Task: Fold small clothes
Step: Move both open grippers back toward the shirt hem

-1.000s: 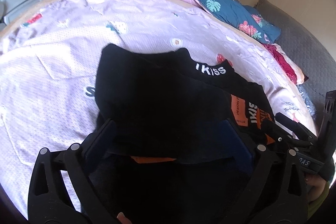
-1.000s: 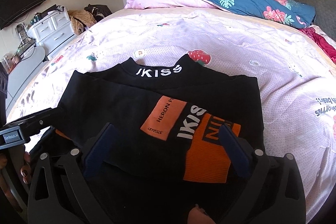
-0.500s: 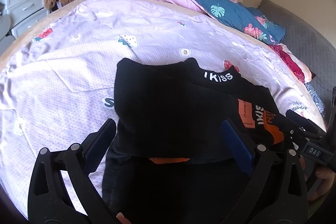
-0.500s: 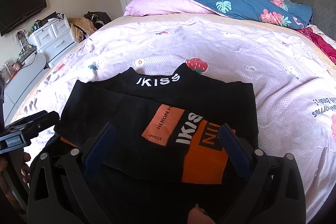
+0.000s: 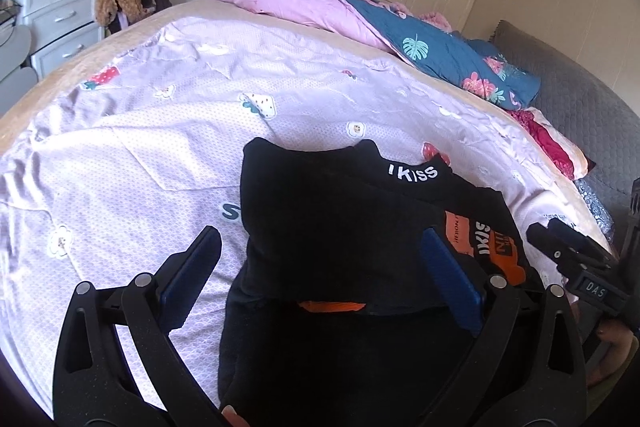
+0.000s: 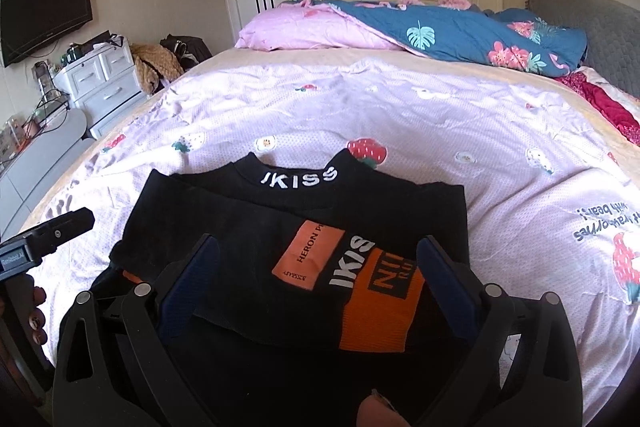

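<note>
A black top (image 5: 340, 219) with a white "IKISS" collar and orange patches lies folded on the lilac bedsheet (image 5: 140, 155). Its lower part is doubled up over the chest, so the orange panel (image 6: 380, 307) faces up. My left gripper (image 5: 320, 247) hovers open over the garment's left side, nothing between its blue pads. In the right wrist view the same top (image 6: 280, 211) sits under my right gripper (image 6: 318, 255), which is also open and holds nothing. Each gripper shows at the edge of the other's view: the right gripper (image 5: 568, 251) and the left gripper (image 6: 60, 231).
A pink pillow (image 6: 304, 31) and a blue floral quilt (image 6: 480, 35) lie at the far end of the bed. A grey padded headboard (image 5: 580, 99) runs along the right. White drawers (image 6: 100, 79) and a wall television (image 6: 44, 15) stand left of the bed.
Both grippers have drawn back and up from the top, so it looks smaller and farther off. The garment itself has not shifted. Both stay open.
</note>
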The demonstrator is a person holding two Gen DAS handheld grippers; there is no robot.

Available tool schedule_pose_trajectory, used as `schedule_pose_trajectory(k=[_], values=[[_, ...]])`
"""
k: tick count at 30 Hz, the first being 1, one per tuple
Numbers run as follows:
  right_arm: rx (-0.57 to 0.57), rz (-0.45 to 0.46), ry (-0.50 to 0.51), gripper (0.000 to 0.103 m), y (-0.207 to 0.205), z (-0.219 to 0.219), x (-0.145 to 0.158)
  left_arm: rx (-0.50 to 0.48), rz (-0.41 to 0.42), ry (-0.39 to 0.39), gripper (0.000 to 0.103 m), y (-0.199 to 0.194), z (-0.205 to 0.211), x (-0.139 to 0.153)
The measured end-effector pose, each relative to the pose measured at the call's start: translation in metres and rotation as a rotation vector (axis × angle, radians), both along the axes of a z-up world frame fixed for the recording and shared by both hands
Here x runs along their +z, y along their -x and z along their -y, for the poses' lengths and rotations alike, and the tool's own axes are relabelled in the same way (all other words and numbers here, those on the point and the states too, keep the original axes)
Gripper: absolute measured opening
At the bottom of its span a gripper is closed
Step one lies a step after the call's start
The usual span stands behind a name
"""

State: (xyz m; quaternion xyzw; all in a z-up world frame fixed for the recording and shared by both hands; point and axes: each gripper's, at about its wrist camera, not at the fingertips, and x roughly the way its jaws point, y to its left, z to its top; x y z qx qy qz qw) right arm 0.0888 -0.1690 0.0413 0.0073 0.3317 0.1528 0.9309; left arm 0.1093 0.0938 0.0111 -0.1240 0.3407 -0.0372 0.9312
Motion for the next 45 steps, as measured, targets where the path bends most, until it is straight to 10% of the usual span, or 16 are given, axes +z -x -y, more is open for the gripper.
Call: schedule_pose_trajectory(k=[45], values=[[-0.003,0.011,-0.017,0.098,0.063,0.050,0.029,0.017,0.016,0.018,0.094,0.073,-0.008,0.023]])
